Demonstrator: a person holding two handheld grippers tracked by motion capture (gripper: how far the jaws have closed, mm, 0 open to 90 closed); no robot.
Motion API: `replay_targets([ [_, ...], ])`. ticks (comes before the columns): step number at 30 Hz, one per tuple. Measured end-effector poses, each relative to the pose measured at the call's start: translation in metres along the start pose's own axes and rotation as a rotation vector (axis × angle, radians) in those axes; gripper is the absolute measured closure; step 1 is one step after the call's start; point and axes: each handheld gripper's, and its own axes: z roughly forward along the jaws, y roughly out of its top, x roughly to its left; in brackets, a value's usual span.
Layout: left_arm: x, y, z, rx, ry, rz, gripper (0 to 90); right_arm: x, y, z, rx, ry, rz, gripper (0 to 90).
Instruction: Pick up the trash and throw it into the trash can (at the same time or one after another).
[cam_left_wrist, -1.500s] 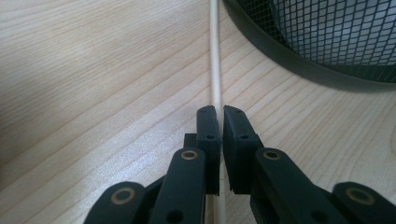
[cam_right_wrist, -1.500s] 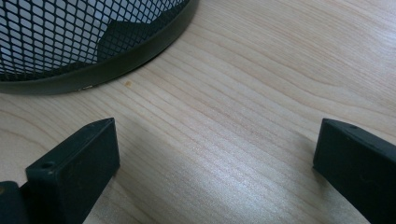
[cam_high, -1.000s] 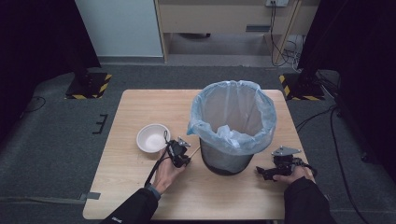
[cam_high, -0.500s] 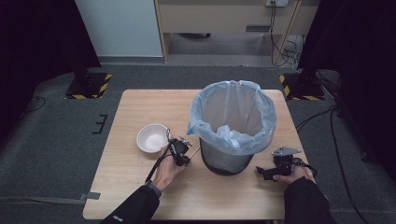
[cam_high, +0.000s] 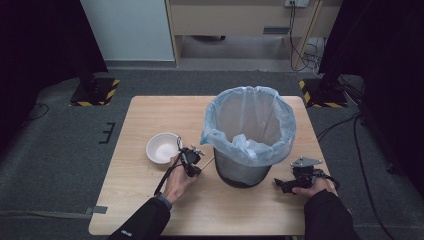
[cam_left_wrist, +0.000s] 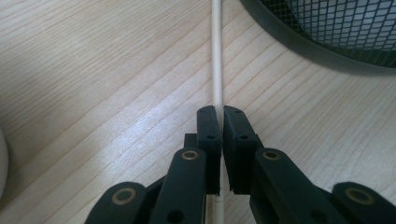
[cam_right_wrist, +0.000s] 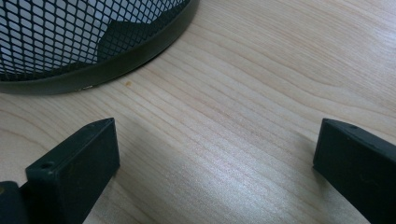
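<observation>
— Pinching that thin wooden stick (cam_left_wrist: 216, 70), is it? The left claw (cam_left_wrist: 219, 114) looks pressed right onto it.

— Yes, its jaws are drawn together on the stick, near one end. In the left gripper view the rest of the stick runs straight out ahead of the claw, lying low along the desk (cam_left_wrist: 93, 70), and the foot of the mesh bin (cam_left_wrist: 327, 37) sits just off to the side of it.

— So which step would you call this?

— The grasp itself, I'd say. The stick looks caught but not yet lifted; I can't tell whether its far end rests on the wood or hangs just above it.

— And the other hand?

— The right claw (cam_right_wrist: 215, 154) is spread wide with nothing between the jaws, low over the bare desk, with the base of the bin just ahead of it. From above, the right claw (cam_high: 289, 183) sits on the opposite side of the bin (cam_high: 250, 135) from the left claw (cam_high: 192, 160).

— There's a white bowl (cam_high: 162, 148) too.

— Just beside the left claw, on the side away from the bin. Looks empty from here.

— Next move?

— My guess is the stick goes into the blue liner bag (cam_high: 248, 120). The rim stands well above the claw, so that calls for a lift up and over, keeping the pinch firm, since so thin a stick could swivel between the jaws.
</observation>
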Motion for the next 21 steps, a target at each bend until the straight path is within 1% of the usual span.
replay_targets([
  [1,0.000,0.000,0.000,0.000,0.000,0.000,85.7,0.000,0.000,0.000,0.000,0.000,0.000,0.5],
  [2,0.002,-0.001,-0.003,-0.010,-0.002,-0.004,85.7,0.000,0.000,0.000,0.000,0.000,0.000,0.5],
  [5,0.008,-0.002,-0.014,-0.039,-0.005,-0.016,85.7,0.000,0.000,0.000,0.000,0.001,0.000,0.5],
  [7,0.012,-0.004,-0.023,-0.060,0.003,-0.022,85.7,0.000,0.000,0.000,0.000,0.000,0.000,0.5],
  [12,0.024,-0.010,-0.041,-0.105,0.014,-0.053,85.7,0.000,0.000,0.000,0.002,0.000,0.000,0.5],
  [13,0.025,-0.011,-0.044,-0.111,0.012,-0.062,85.7,0.000,0.000,0.000,0.002,0.000,0.000,0.5],
  [14,0.026,-0.011,-0.047,-0.117,0.010,-0.059,85.7,0.000,0.000,0.000,0.001,-0.001,0.000,0.5],
  [16,0.027,-0.011,-0.052,-0.138,0.005,-0.071,85.7,0.000,0.000,0.000,0.002,-0.001,0.000,0.4],
  [21,0.029,-0.008,-0.069,-0.201,-0.003,-0.076,85.7,0.000,0.000,0.000,0.001,0.000,0.001,0.5],
])
